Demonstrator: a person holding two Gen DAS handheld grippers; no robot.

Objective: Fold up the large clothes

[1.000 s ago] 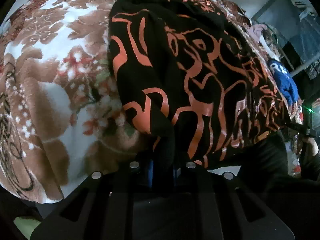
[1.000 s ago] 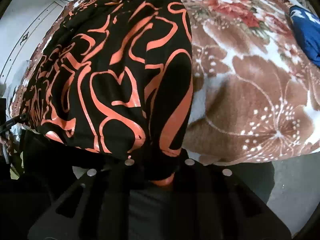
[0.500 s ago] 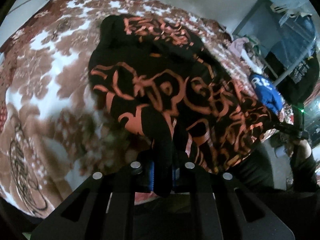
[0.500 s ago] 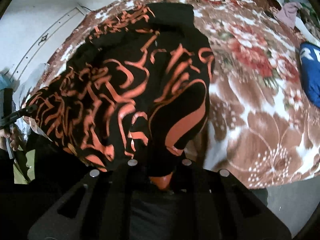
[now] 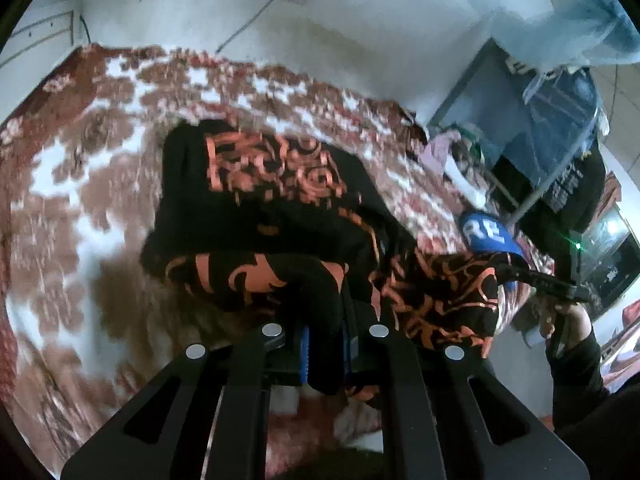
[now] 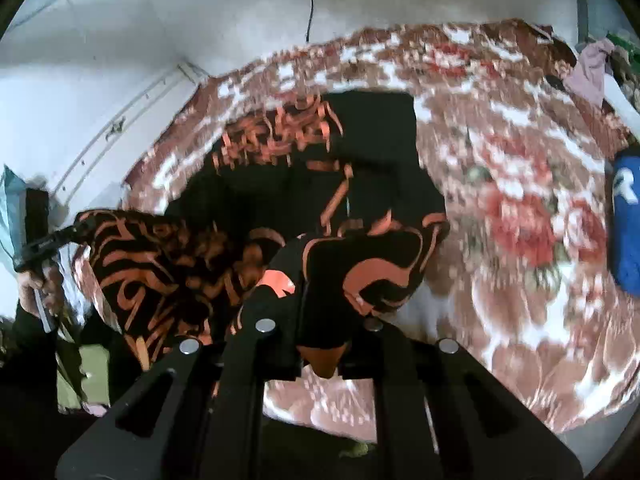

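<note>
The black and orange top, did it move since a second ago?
Yes. The black and orange top rose: both claws lifted its near edge off the flowery blanket, and more blanket and wall now show around it.

Right tongs (image 6: 320, 344): I have them clamped on black-orange garment (image 6: 280, 200) corner.
Left tongs (image 6: 76, 230): gripping opposite corner.
Bed (image 6: 520, 240): floral blanket.

A blue garment (image 5: 489, 236) lying on the flowered blanket (image 5: 80, 208) carries large white letters; in the left wrist view they read "RE", at about three o'clock. In the right wrist view the same blue garment (image 6: 627, 224) sits at the three o'clock edge and only a white "R" shows. No other writing is legible.
</note>
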